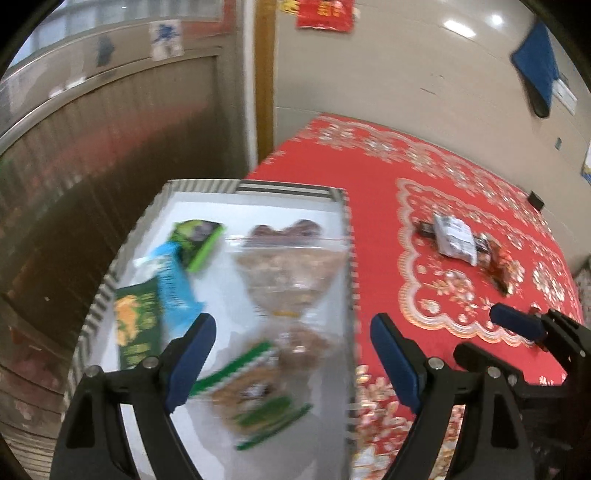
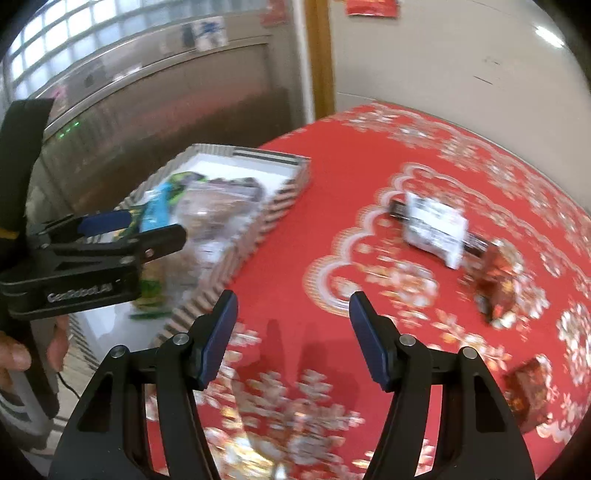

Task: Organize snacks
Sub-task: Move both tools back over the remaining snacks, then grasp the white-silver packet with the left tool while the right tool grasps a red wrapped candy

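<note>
A table is covered by a red floral tablecloth (image 2: 369, 155). A striped tray (image 2: 284, 192) is set at ten o'clock; a white packet (image 2: 436, 225) and red packets (image 2: 498, 280) lie at two o'clock.

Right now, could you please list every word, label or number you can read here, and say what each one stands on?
"GenRobot.AI": on the side of the left gripper, seen from the right wrist; the letters are soft.
Snack packets in the box: print too blurred to read.
White packet on the red tablecloth: print too blurred.
Red wall poster: gold characters, unreadable.
</note>
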Demonstrator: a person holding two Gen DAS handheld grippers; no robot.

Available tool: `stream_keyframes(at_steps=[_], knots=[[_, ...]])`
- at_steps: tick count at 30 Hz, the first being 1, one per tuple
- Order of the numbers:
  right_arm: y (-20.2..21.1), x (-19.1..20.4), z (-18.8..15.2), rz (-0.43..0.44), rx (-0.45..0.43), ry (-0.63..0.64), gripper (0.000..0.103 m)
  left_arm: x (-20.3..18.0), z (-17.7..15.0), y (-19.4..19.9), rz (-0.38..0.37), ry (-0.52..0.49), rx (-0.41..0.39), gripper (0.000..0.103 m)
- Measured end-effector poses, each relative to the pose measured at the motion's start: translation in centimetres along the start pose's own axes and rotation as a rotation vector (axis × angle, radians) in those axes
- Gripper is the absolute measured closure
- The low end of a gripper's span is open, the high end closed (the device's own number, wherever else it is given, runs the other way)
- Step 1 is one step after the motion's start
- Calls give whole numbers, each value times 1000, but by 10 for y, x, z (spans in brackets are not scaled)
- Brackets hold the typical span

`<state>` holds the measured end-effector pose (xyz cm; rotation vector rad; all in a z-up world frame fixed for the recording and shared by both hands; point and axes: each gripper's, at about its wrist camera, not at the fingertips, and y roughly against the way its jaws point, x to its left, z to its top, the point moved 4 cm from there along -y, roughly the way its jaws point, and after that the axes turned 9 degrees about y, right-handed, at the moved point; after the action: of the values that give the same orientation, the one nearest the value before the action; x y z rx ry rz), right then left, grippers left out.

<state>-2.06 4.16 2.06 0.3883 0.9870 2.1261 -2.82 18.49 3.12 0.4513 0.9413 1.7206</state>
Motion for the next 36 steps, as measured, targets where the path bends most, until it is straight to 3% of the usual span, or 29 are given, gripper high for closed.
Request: stream_keyframes(at_steps=[10,23,31,36], knots=[[11,-68,-27,-59,7,-149,40,-51,-4,-12,-48,-68,51,16],[21,-106,-46,-101,16,-206,40,-108,1,-28,-94,-131,128,16],[29,-134,-56,-129,10,-256,40,-138,17,-49,-122,-114,191,16],[32,-153,-63,-137,5,-308,34,-156,29,-63,-109,-115,202,16]])
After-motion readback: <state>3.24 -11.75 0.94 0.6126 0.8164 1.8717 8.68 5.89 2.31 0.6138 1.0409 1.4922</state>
